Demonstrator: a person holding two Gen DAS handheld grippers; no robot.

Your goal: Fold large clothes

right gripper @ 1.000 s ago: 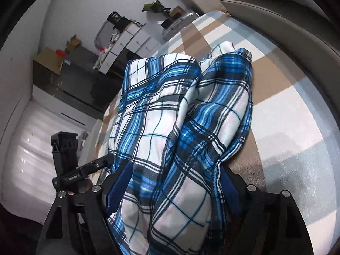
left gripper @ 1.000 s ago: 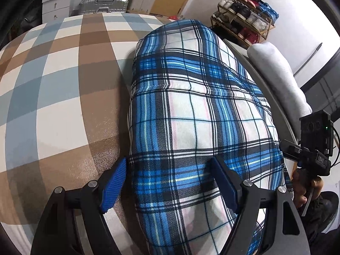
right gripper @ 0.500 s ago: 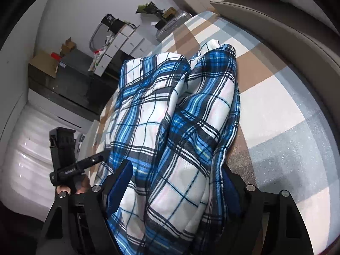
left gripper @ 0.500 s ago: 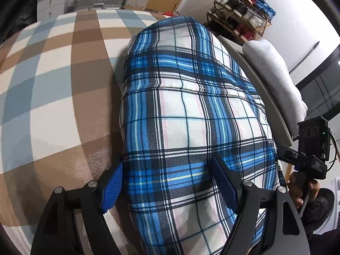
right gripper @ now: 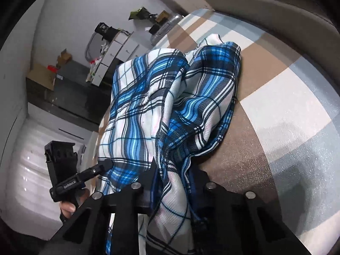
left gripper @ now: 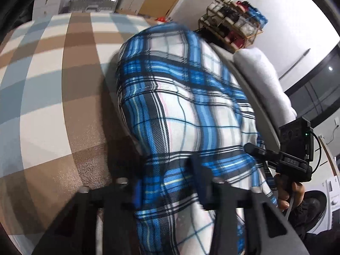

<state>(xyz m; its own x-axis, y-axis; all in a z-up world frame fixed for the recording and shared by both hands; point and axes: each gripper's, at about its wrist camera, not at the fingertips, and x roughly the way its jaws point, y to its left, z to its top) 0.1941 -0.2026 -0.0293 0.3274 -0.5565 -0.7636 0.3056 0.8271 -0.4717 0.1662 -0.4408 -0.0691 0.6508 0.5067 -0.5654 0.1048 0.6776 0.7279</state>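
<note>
A blue, white and black plaid garment (left gripper: 182, 110) lies lengthwise on a checked brown, white and grey-blue surface (left gripper: 46, 97). My left gripper (left gripper: 170, 182) is shut on the garment's near edge, cloth bunched between its jaws. My right gripper (right gripper: 172, 182) is shut on the same garment (right gripper: 153, 114) at its other near corner, where the cloth hangs in folds. The right gripper also shows in the left wrist view (left gripper: 293, 148), and the left gripper shows in the right wrist view (right gripper: 70, 170).
A grey padded sofa back (left gripper: 263, 80) runs along the right of the surface. A shoe rack (left gripper: 233, 27) and a silver suitcase (left gripper: 93, 0) stand at the far end. Drawers and boxes (right gripper: 106, 48) stand by the wall.
Both grippers have closed on the garment's near edge. The near end has lifted and bunched, pulled towards me.
</note>
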